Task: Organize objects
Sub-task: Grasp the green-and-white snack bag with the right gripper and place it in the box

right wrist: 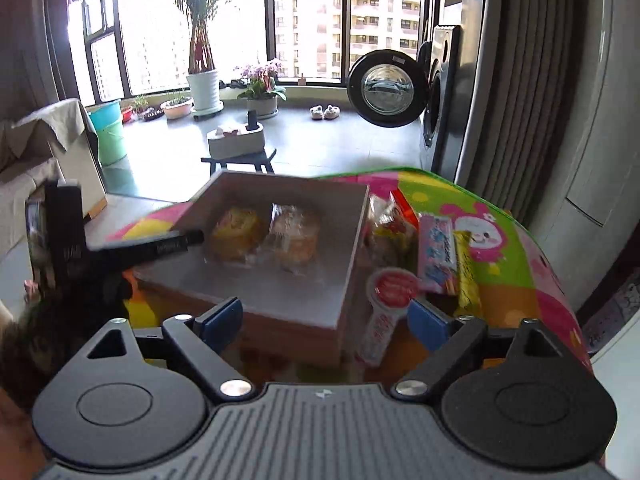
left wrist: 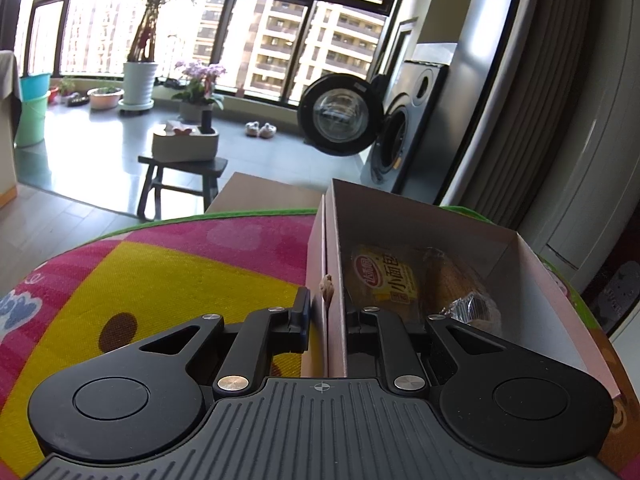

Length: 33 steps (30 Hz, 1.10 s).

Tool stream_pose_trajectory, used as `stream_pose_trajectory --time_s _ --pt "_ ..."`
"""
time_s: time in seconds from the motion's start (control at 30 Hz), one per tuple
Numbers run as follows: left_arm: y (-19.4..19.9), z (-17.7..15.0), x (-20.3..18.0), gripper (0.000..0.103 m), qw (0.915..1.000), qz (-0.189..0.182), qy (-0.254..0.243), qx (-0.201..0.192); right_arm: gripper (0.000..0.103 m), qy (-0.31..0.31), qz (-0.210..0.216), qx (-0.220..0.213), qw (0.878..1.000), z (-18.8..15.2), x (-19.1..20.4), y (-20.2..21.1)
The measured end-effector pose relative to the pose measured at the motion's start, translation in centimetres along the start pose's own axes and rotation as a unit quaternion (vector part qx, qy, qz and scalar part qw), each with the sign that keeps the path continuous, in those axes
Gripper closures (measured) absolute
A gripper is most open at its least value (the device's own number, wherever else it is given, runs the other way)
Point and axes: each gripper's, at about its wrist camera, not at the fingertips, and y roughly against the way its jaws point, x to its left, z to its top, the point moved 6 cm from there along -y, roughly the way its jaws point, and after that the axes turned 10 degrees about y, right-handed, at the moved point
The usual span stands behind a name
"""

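Observation:
A pinkish cardboard box (left wrist: pixel 532 276) stands on the colourful mat. It holds a yellow bread packet (left wrist: pixel 384 276) and a brown wrapped pastry (left wrist: pixel 452 284). My left gripper (left wrist: pixel 326 310) is shut on the box's left wall, one finger outside and one inside. In the right wrist view the same box (right wrist: pixel 296 300) holds both pastries (right wrist: pixel 236 234), and the left gripper (right wrist: pixel 176 245) clamps its left side. My right gripper (right wrist: pixel 325 320) hovers open over the box's near right corner. To the right of the box lie a red-lidded snack cup (right wrist: pixel 394 288), a pink packet (right wrist: pixel 436 252) and a yellow bar (right wrist: pixel 466 270).
The mat (left wrist: pixel 160 276) covers a rounded table top; its far edge drops to the floor. Beyond stand a dark stool with a tissue box (right wrist: pixel 236 142), potted plants, and a washing machine with its door open (right wrist: pixel 384 88). A curtain (right wrist: pixel 520 100) hangs at the right.

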Motion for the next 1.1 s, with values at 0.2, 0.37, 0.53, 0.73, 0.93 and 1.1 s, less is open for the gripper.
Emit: stream_pose_trajectory --time_s 0.2,0.37,0.53,0.73,0.93,1.1 --pt "0.1 0.0 -0.1 0.088 1.0 0.003 -0.005 -0.003 0.003 0.031 0.022 0.066 0.997 -8.7 2.6 0.6" --pt "0.1 0.0 -0.1 0.088 1.0 0.003 -0.005 -0.002 0.003 -0.074 0.065 0.072 0.993 -10.2 2.7 -0.1" --pt "0.1 0.0 -0.2 0.088 1.0 0.003 -0.005 -0.002 0.003 -0.111 0.067 0.072 0.989 -9.2 2.4 -1.9" --pt "0.1 0.0 -0.2 0.088 1.0 0.003 -0.006 -0.002 0.007 -0.08 0.035 0.075 0.993 -7.8 3.6 -3.4" --pt "0.1 0.0 -0.2 0.088 1.0 0.003 -0.006 -0.002 0.032 -0.043 0.023 0.078 0.996 -7.5 4.0 -3.1" --pt "0.1 0.0 -0.2 0.088 1.0 0.003 -0.006 -0.002 0.033 -0.036 0.026 0.091 0.995 -7.9 3.4 -2.0"
